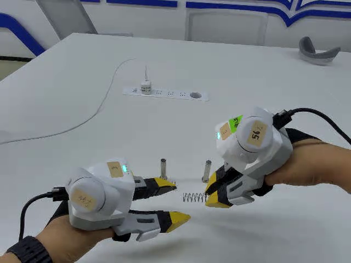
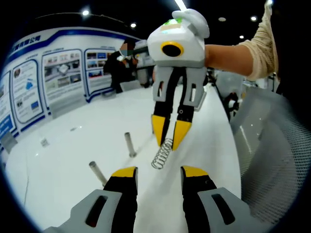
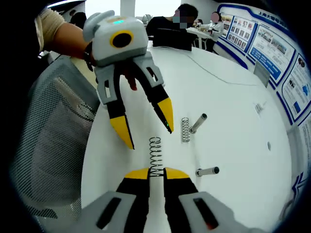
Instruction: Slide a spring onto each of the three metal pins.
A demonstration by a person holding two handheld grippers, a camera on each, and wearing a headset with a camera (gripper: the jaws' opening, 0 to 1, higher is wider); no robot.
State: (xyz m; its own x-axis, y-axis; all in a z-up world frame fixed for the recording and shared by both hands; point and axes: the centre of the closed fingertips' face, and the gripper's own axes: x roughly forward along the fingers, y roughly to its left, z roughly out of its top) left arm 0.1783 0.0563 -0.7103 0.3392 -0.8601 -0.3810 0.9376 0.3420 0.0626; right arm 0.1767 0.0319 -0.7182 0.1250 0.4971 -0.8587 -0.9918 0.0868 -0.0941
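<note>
My left tongs [image 1: 180, 203] are gaping wide low over the tabletop [image 1: 82, 98], facing the free end of the spring [image 1: 193, 197]. My right tongs [image 1: 211, 196] are pinching its other end, holding it roughly level. Just beyond, one pin [image 1: 163, 167] and another pin [image 1: 207, 170] are standing upright.

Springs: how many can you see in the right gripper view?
2: one spring held by the right gripper, another spring beside a pin. More may be hidden.

A spring [image 1: 193, 197] sits before two upright pins [image 1: 163, 168]; another spring [image 3: 185, 129] seemingly beside one.
</note>
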